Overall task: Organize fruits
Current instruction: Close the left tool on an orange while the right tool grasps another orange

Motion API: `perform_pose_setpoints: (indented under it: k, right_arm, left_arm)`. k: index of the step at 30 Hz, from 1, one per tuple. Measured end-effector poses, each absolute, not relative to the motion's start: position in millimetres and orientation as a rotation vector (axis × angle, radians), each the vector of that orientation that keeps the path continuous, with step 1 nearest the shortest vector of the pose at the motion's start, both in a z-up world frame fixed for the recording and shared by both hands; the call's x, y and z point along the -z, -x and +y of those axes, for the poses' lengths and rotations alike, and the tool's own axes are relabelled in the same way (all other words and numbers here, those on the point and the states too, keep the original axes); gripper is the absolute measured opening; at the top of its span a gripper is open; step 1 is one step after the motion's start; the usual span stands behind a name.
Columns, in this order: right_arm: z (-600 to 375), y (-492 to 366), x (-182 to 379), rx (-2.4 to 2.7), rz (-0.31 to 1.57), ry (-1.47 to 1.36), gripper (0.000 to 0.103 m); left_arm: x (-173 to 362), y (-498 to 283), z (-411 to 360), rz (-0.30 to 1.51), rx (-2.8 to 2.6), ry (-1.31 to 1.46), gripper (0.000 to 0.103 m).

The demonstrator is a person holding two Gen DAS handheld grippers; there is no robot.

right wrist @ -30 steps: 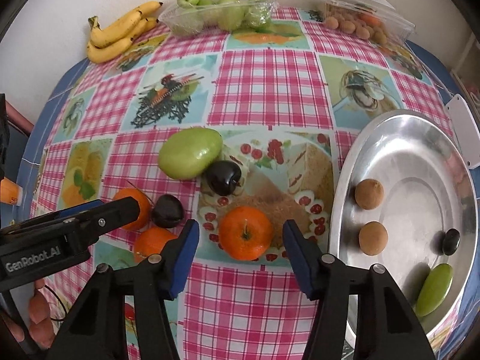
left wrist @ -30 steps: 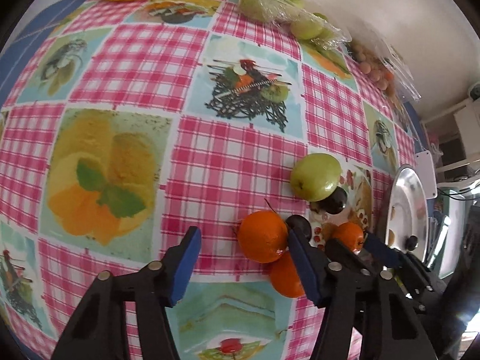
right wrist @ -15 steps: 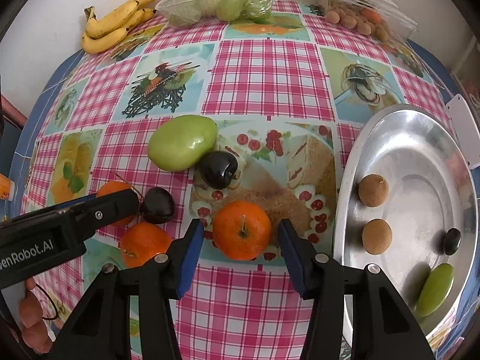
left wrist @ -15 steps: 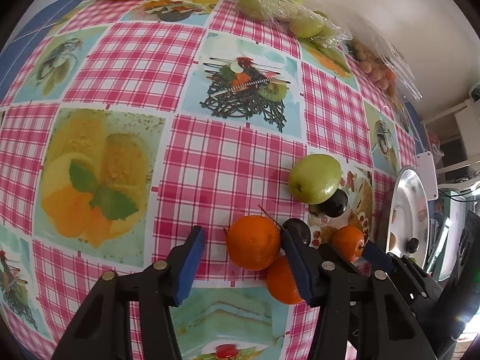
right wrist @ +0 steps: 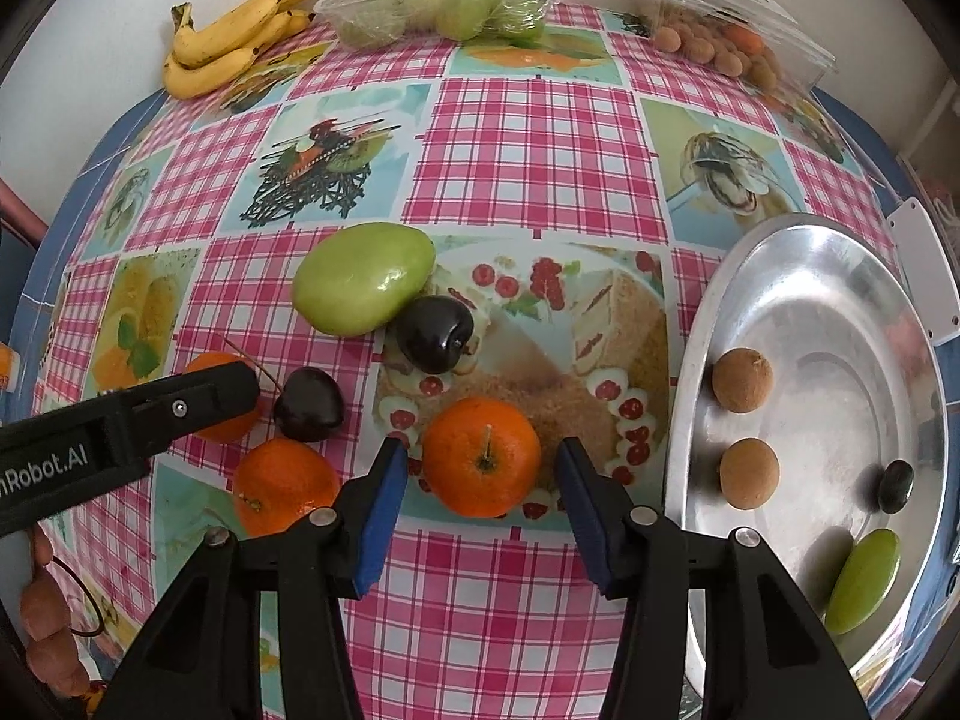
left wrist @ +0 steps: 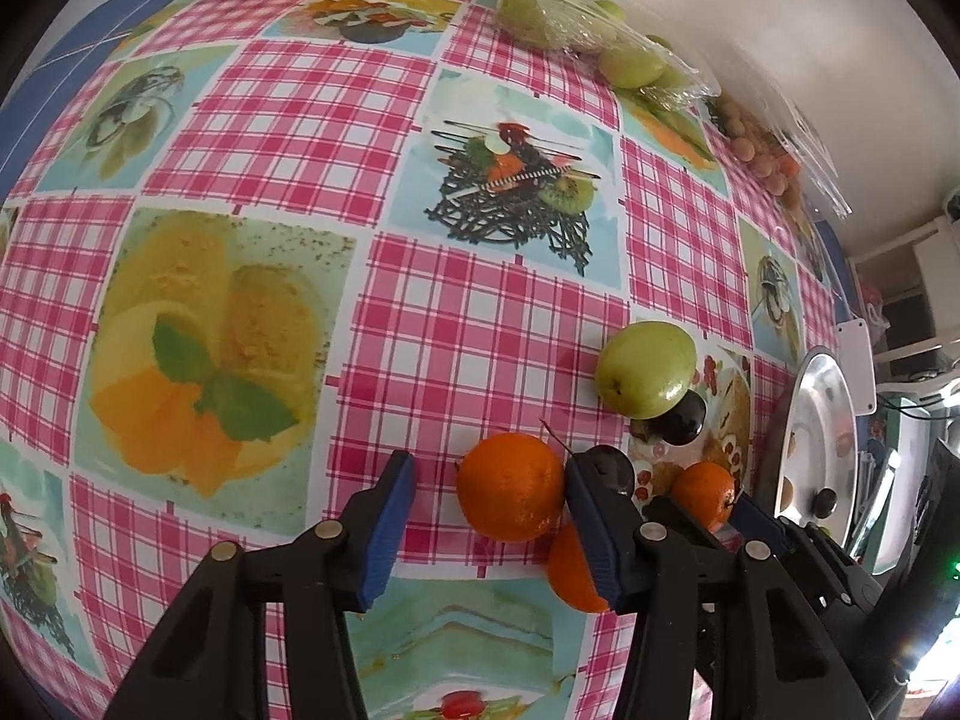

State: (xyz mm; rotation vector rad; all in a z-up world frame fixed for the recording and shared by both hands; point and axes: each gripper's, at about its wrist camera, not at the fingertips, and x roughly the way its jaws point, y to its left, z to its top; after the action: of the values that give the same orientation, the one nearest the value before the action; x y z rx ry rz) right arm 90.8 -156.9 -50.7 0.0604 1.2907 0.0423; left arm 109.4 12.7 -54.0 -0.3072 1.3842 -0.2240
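Note:
Three oranges lie close together on the checked tablecloth. In the left wrist view my left gripper (left wrist: 489,525) straddles one orange (left wrist: 513,486). Its jaws are closing: the right pad is at the peel and a gap remains at the left pad. In the right wrist view my right gripper (right wrist: 483,516) straddles another orange (right wrist: 483,456), its jaws closing with a small gap on each side. The third orange (right wrist: 285,489) lies loose to the left. A big green fruit (right wrist: 363,279), a dark plum (right wrist: 435,333) and a dark cherry (right wrist: 309,405) sit just beyond.
A silver bowl (right wrist: 840,276) at the right holds two brown round fruits, a small dark fruit and a green one. Bananas (right wrist: 240,42), a bag of green fruits (right wrist: 438,12) and a bag of brown fruits (right wrist: 720,42) line the far edge by the wall.
Both grippers' jaws have narrowed around their oranges. Neither hand has shifted noticeably, and the fruits lie where they were.

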Motion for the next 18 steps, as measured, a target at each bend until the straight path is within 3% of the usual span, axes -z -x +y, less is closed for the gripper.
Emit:
perform_pose_setpoints:
  k: [10,14,18]
  right_arm:
    - [-159.9,-91.1,49.0,-0.044,1.285,-0.093,0.039]
    - [-158.0,-91.0,48.1,-0.043,1.284,-0.097,0.038]
    - [-157.5,-90.7,45.2,-0.058,1.282,-0.112,0.038]
  left_arm:
    - [53.9,-110.8,16.4,1.381,0.220,0.330,0.052]
    - [54.1,-111.2,18.1,1.385,0.243,0.368,0.039]
    - [52.5,-109.8,15.2,1.384,0.242,0.349,0.039]
